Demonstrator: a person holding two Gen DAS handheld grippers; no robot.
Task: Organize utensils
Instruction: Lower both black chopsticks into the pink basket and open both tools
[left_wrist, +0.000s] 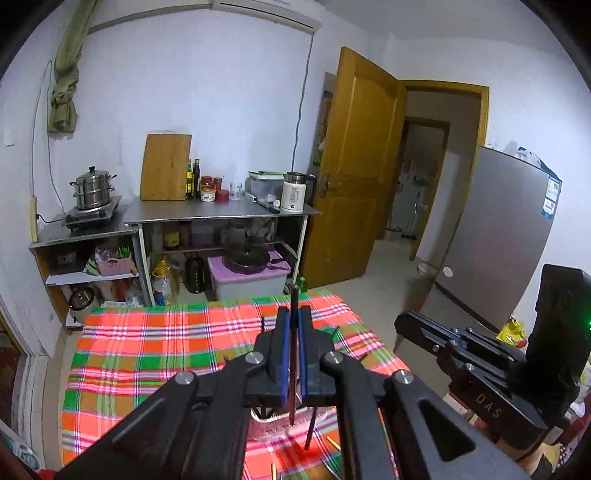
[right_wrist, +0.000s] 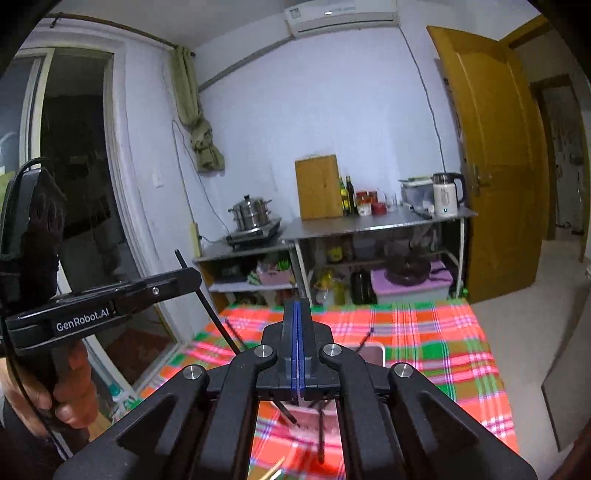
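A thin dark chopstick (left_wrist: 294, 354) is clenched upright in the left tool (left_wrist: 294, 314), presumably for dropping into the pink rectangular plastic holder (left_wrist: 275, 430) on the plaid-clothed table (left_wrist: 147, 350), while the right tool (right_wrist: 297, 314) is shut empty.

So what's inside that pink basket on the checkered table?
A few dark chopsticks stand up in the pink basket. The grippers' black linkages cover most of it, so the rest of its inside is hidden.

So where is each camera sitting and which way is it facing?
Left wrist: on the left tongs, shut on a dark chopstick, facing the kitchen shelves over the plaid cloth; right tongs show alongside.
Right wrist: on the shut right tongs, facing likewise; left tongs, chopstick and hand show.
Shared: shelves, cloth, yellow door.
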